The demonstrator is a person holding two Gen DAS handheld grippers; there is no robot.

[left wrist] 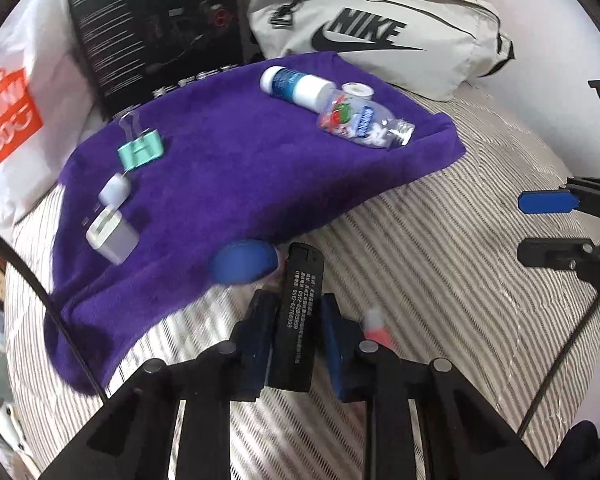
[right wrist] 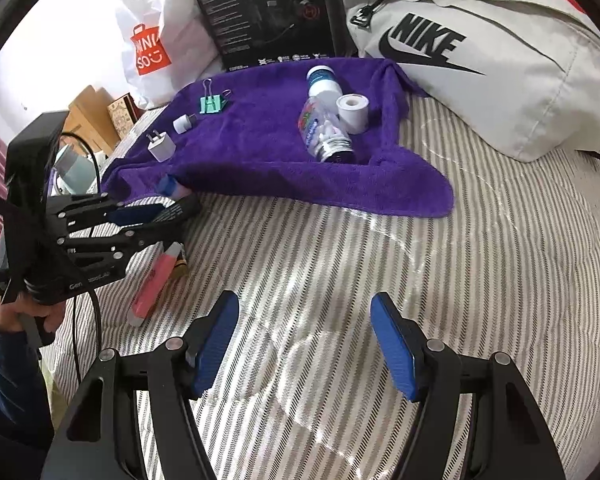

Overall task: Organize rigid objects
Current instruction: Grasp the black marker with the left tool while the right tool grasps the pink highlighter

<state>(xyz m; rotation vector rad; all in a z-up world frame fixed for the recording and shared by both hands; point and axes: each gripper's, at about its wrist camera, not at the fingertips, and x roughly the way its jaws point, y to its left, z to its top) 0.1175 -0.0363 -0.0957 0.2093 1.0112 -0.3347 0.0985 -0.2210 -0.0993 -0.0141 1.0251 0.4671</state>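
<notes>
The left tongs (left wrist: 294, 312) clamp a black rectangular block (left wrist: 298, 316) at 6 o'clock, just off the purple towel (left wrist: 240, 168) on the striped bed (left wrist: 440, 280). The right tongs (right wrist: 304, 340) hang wide open, holding nothing.

The grey bag (left wrist: 380, 36) at about one o'clock carries "NIKE" with the swoosh in black. The white shopping bag (right wrist: 156, 40) at eleven o'clock shows an orange panel reading "SO" with a smile; its upper line is cut off. The black box (right wrist: 268, 12) at twelve has "G2" in red at its top corner; its small print is unreadable. The black bar (left wrist: 298, 320) shows "0512-62803999". The left gripper (right wrist: 168, 216) body reads "Gen"
</notes>
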